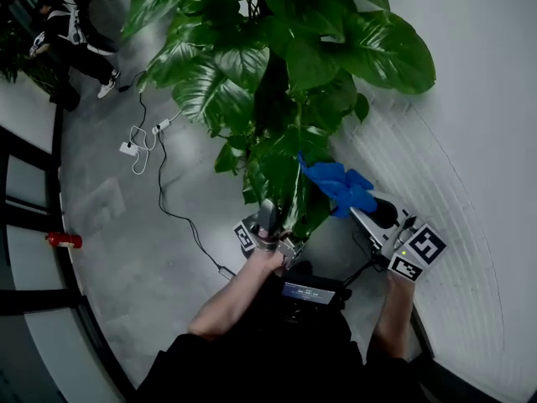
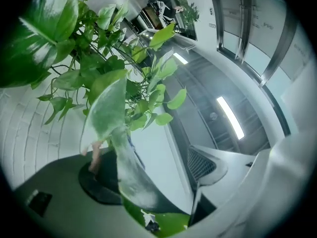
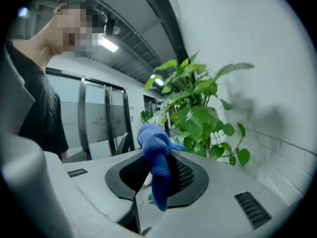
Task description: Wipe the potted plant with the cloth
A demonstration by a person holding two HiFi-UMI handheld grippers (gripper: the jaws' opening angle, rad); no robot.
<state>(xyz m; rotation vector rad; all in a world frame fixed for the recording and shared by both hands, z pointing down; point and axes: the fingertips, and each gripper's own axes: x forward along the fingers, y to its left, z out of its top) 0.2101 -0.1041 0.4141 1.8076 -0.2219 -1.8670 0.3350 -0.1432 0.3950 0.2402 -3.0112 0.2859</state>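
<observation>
The potted plant (image 1: 277,65) fills the middle of the head view with broad green leaves, close to a white wall. My right gripper (image 1: 379,218) is shut on the blue cloth (image 1: 340,187), which touches the lower leaves on the plant's right side. In the right gripper view the cloth (image 3: 157,165) hangs bunched between the jaws, with the plant (image 3: 198,113) just beyond. My left gripper (image 1: 268,223) reaches into the lower leaves. Its jaws stand apart, and a long pale leaf (image 2: 116,148) lies between them, against the left jaw of the left gripper (image 2: 148,170).
The white wall (image 1: 470,141) rises right of the plant. On the grey floor lie black and white cables with adapters (image 1: 138,145) and a red object (image 1: 63,240). A person (image 1: 75,40) crouches at the far left. Dark frames (image 1: 33,217) line the left side.
</observation>
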